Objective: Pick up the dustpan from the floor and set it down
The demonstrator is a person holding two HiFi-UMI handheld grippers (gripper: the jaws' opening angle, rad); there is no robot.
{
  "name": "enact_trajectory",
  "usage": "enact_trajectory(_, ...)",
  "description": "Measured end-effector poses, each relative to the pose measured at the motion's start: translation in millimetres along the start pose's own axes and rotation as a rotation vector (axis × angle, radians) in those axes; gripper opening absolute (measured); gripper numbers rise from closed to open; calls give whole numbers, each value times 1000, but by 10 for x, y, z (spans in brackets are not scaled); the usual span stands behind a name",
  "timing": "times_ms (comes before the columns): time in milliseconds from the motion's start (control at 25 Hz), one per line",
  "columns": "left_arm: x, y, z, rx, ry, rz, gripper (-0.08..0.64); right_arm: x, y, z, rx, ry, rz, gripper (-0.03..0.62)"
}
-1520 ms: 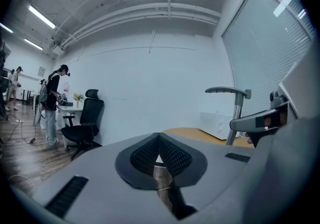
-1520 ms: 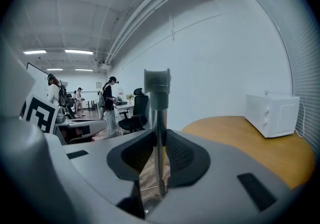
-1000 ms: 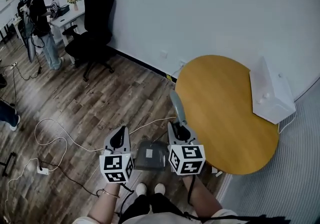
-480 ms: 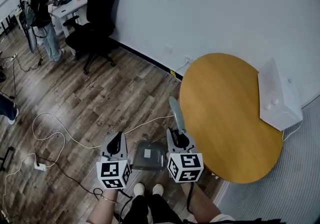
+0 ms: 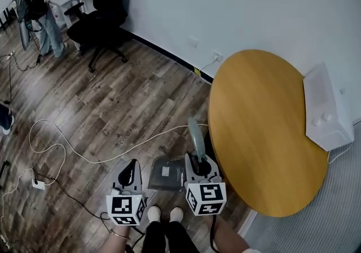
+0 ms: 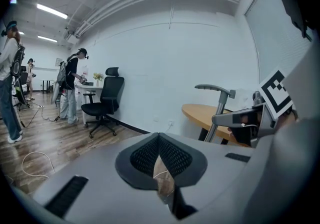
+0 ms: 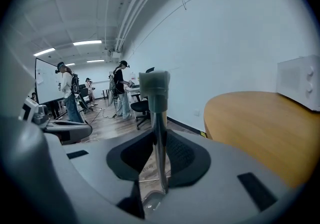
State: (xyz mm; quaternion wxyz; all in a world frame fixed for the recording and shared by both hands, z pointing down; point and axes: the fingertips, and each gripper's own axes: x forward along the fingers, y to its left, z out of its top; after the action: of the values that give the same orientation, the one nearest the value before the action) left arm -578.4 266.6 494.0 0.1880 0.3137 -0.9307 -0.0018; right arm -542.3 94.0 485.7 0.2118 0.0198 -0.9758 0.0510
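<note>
head view: dustpan (image 5: 166, 173) held by right gripper (image 5: 198, 162), pan between the two grippers.
head view: handle (image 5: 194, 133) upright, pan near shoes (image 5: 153, 212); can't tell if it touches floor (image 5: 113, 110). left gripper view: left gripper (image 6: 160, 158) clenched on nothing, handle off to its right. right gripper view: pads clamp the handle shaft, long axis vertical; set-down likely straight down, worktop (image 7: 260, 118) just right.

Looks past the left gripper (image 6: 159, 138), jaws drawn together on nothing, toward a round wooden table (image 6: 197, 112). Finds the dustpan handle (image 6: 216, 88) upright before the table, at the right gripper (image 6: 222, 119). Places a black office chair (image 6: 104, 102) and a person (image 6: 70, 90) well left of the table.
</note>
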Motion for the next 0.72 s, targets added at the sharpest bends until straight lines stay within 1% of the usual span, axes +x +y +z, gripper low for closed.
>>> enact_trajectory(360,324,75,-561,-19,45,-10,15,372,-143,-628,4,68,-21,97)
enact_trajectory(720,457,75,-947,-6,94,-46,15,630,-247,-885,19,79,-72,97)
